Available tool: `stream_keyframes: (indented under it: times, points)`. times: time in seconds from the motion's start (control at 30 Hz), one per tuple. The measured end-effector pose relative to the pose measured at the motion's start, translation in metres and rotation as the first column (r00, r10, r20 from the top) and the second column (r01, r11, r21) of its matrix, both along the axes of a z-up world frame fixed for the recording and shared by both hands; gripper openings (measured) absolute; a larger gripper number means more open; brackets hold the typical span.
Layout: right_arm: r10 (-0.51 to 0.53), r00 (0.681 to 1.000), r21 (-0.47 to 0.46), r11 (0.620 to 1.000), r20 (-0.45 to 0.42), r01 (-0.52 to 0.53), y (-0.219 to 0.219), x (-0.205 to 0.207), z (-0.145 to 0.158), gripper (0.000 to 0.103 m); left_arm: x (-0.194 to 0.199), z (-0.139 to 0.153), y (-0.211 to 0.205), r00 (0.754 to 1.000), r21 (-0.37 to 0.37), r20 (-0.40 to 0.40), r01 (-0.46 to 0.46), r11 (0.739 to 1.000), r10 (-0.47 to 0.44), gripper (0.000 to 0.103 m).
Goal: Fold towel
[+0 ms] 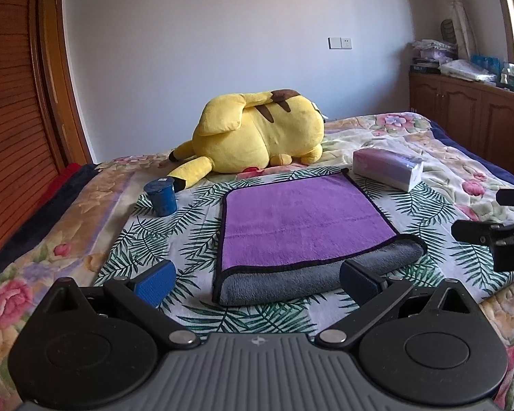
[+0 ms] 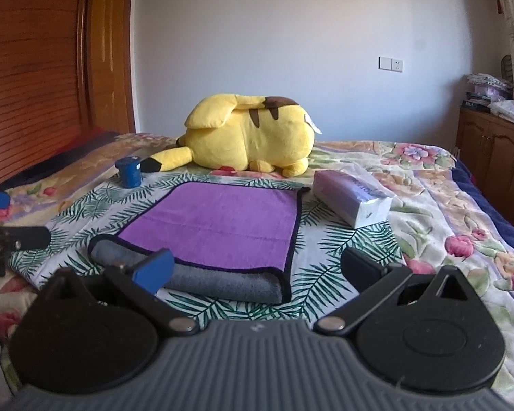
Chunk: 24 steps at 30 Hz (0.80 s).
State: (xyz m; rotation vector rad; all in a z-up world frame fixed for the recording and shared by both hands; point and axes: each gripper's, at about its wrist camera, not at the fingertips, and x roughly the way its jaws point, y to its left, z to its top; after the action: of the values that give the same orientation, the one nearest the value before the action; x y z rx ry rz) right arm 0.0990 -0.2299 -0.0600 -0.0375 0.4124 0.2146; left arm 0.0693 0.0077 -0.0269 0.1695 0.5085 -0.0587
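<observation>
Floral quilted bed cover (image 1: 411,144), soft and padded, spanning both views; wooden slatted headboard (image 1: 10,120) at left. Laid on top, a thin palm-leaf-print cloth (image 1: 154,233), flat with slight wrinkles. Rounded yellow plush toy (image 1: 257,133), velvety with brown stripes, lying at the far edge of the cloth. Folded towel (image 1: 301,219) in the middle of the leaf-print cloth: fuzzy purple upper face, grey pile underside showing as a thick rolled fold along the near edge, black piping around the border. Rectangular tissue pack (image 1: 387,167) in glossy lilac wrap, just beyond the towel's far right corner. Small blue cylindrical cup (image 1: 161,197), apart from the towel's far left corner. Left gripper (image 1: 257,282) with jaws spread wide, holding nothing, blue ribbed pads flanking the grey fold. Right gripper (image 2: 257,270) likewise spread wide and empty. Shown only by the left view: window frame and bottles on the wooden cabinet. Shown only by the right view: towel's right border end-on.
</observation>
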Motion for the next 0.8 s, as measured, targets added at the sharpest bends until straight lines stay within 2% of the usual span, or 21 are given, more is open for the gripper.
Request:
stream_keyframes:
  times: [0.37, 0.8]
  points:
    - [0.028, 0.999, -0.001, 1.000, -0.043, -0.028, 0.005, 0.027, -0.008, 0.103, 0.034, -0.005, 0.011, 0.999, -0.018, -0.049, 0.007, 1.000, -0.008, 0.102]
    - [0.049, 0.992, 0.006, 0.999, -0.114, -0.048, 0.006, 0.066, -0.025, 0.100, 0.086, -0.028, 0.035, 0.990, -0.043, -0.138, -0.004, 0.999, -0.002, 0.092]
